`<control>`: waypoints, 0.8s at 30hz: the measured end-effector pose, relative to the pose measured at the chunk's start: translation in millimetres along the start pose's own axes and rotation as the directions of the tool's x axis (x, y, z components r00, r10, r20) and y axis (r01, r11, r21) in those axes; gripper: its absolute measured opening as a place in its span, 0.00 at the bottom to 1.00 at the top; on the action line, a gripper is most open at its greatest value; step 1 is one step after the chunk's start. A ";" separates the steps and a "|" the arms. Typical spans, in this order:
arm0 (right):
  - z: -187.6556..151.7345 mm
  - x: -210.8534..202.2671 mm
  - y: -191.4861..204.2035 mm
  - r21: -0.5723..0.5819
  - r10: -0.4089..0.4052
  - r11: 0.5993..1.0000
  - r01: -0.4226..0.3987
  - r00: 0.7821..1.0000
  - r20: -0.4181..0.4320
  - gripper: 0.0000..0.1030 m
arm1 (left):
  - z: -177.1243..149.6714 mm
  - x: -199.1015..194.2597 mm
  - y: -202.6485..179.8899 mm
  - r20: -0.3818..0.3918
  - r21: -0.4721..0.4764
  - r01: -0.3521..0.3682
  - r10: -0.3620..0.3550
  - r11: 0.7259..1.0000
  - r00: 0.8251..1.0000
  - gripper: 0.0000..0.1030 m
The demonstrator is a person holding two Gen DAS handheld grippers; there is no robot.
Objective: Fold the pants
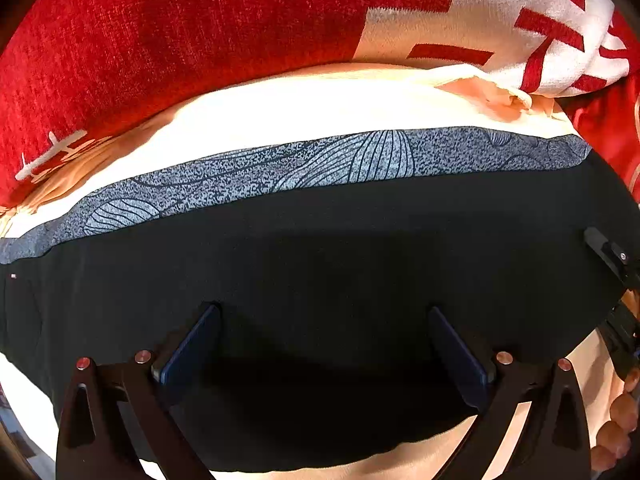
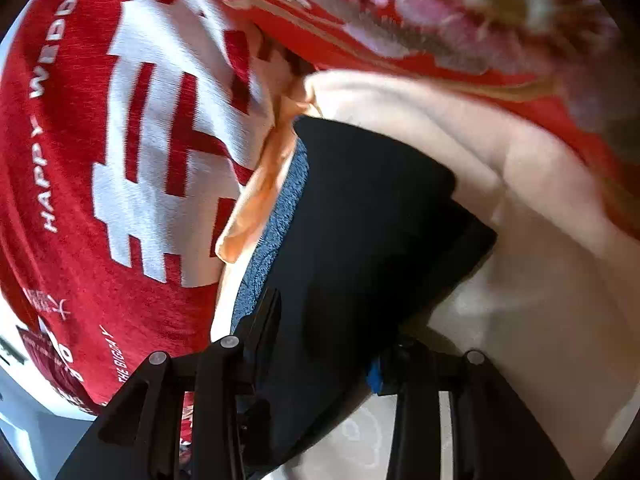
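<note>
**Pants folded into a flat dark band, final tidy-up still to judge**

The bed (image 1: 304,104) fills most of both views: a pale cream sheet, brightly lit, with a red blanket (image 1: 160,32) printed in white characters banked along its far side from 9 to 2 o'clock in the left wrist view. In the right wrist view the same blanket rises at 9 o'clock, with English lettering on it, and a red flowered cover (image 2: 460,20) lies blurred across 12 to 2 o'clock. Nothing of the room beyond the bedding can be made out.

The pants (image 1: 320,248) lie flat on the sheet as a wide black band, their grey patterned waistband (image 1: 344,160) running along the far edge. In the right wrist view they show stacked layers with a squared corner at 3 o'clock, so at least one fold appears done. Whether another fold remains is hard to say; the bundle looks compact and tidy.

The left claw (image 1: 324,344) hovers over the black cloth at 6 o'clock, spread wide and holding nothing. The right claw (image 2: 326,340) sits at the near edge of the pants with cloth between its two fingers; it seems to be pinching that edge, though how tightly cannot be told.
</note>
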State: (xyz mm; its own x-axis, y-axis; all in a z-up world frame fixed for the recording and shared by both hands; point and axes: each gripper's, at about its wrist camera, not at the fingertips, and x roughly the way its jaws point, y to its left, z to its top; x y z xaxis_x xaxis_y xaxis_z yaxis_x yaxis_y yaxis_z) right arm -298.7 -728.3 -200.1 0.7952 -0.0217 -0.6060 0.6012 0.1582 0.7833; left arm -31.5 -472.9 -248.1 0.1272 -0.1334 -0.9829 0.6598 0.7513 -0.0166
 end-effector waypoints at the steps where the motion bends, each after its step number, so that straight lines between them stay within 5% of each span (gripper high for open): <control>1: 1.1 -1.7 1.3 0.002 0.006 1.000 -0.006 1.000 -0.010 0.17 | 0.4 -6.6 -1.5 0.009 0.001 0.009 -0.009 1.000 1.000 0.80; 3: 1.2 -8.7 11.5 -0.039 0.008 0.999 -0.009 1.000 -0.018 0.15 | 2.5 -16.7 -7.3 0.030 0.032 0.023 -0.024 0.999 0.999 0.65; 9: -5.9 -29.8 59.8 -0.221 0.034 0.975 -0.038 0.999 -0.022 0.15 | -1.6 -17.2 -50.4 0.068 0.176 0.043 -0.056 0.983 0.996 0.62; 19: -40.7 -25.3 128.3 -0.489 -0.088 0.869 0.072 0.996 -0.009 0.14 | -3.6 -15.2 -36.0 0.047 0.154 0.171 -0.180 0.973 0.983 0.66; 21: -45.7 -27.2 139.0 -0.522 -0.107 0.848 0.095 0.994 0.007 0.14 | -4.2 -21.3 -23.7 0.043 0.119 0.199 -0.206 0.973 0.978 0.80; 24: -59.9 -28.6 160.7 -0.592 -0.147 0.794 0.139 0.989 0.035 0.14 | -9.5 -35.9 2.9 0.075 0.085 0.193 -0.199 0.978 0.977 0.80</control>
State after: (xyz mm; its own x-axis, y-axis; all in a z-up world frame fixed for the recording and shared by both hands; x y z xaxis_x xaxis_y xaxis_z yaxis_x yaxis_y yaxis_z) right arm -229.5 -643.1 -65.3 0.7004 -0.0792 -0.7094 0.5409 0.7074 0.4550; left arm -41.2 -459.7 -214.6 0.0487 -0.3283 -0.9433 0.7322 0.6541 -0.1899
